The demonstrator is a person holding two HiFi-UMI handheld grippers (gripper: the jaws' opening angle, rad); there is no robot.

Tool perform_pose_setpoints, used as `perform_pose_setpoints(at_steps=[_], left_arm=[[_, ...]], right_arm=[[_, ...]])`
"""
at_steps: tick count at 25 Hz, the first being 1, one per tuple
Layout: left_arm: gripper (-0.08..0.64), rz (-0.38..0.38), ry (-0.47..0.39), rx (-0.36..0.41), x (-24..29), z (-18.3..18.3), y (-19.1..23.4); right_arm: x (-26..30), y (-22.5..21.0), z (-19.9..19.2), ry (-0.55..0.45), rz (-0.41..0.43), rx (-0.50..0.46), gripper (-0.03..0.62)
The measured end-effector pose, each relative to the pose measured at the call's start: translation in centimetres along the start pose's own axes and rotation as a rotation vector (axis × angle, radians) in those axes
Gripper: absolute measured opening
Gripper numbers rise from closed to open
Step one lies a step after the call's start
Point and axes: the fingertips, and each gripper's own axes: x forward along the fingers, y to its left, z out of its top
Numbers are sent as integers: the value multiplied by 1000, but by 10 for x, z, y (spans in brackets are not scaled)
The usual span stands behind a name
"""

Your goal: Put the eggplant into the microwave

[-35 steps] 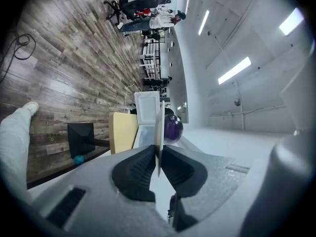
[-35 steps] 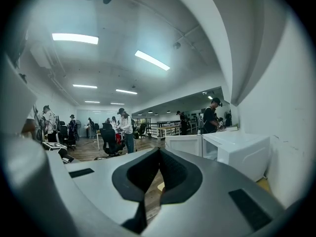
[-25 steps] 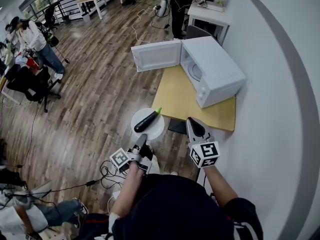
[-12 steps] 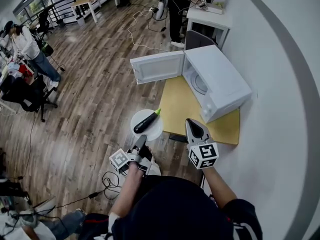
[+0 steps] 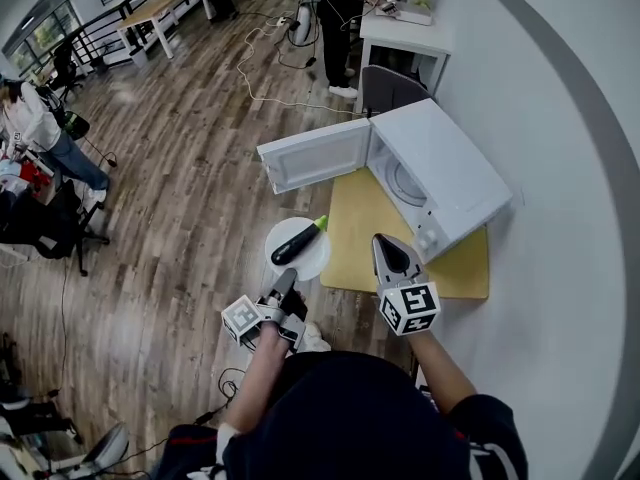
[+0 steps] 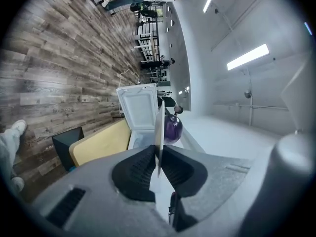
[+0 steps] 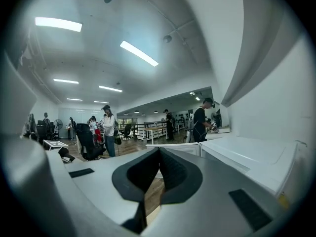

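Wooden office floor (image 5: 170, 228), left tool (image 5: 286, 280) clamped on plate (image 5: 311, 261) bearing eggplant (image 5: 295, 243), right tool (image 5: 386, 243) seemingly closed

Yellow table (image 5: 362, 236) on wood-plank floor (image 5: 180, 198), white microwave (image 5: 447, 168) with door open standing on it

White microwave (image 5: 455, 178), door and all, over a pale yellow table (image 5: 355, 230). The plate (image 5: 314, 265) is plain white, and the eggplant (image 5: 293, 244) reads dark purple, nearly black, with a bright green tip. Left gripper (image 5: 287, 278) and right gripper (image 5: 384, 242): grey bodies, black pads, black-and-white square markers. And the floor (image 5: 180, 218) is streaky grey-brown wood planks.
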Motion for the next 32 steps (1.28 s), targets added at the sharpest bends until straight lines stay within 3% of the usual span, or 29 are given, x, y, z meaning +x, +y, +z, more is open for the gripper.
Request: perform_pose_setpoints(at_steps=[6, 14, 23, 32], left_arm=[[34, -6, 61, -30, 23, 45, 15], [34, 5, 142, 31, 47, 67, 11], [35, 6, 202, 23, 66, 64, 18], [35, 33, 257, 2, 112, 49, 19]], right_arm=[[40, 6, 7, -2, -56, 1, 12], [72, 8, -5, 8, -110, 10, 12], [82, -7, -14, 24, -150, 26, 12], [95, -53, -13, 18, -192, 55, 12]])
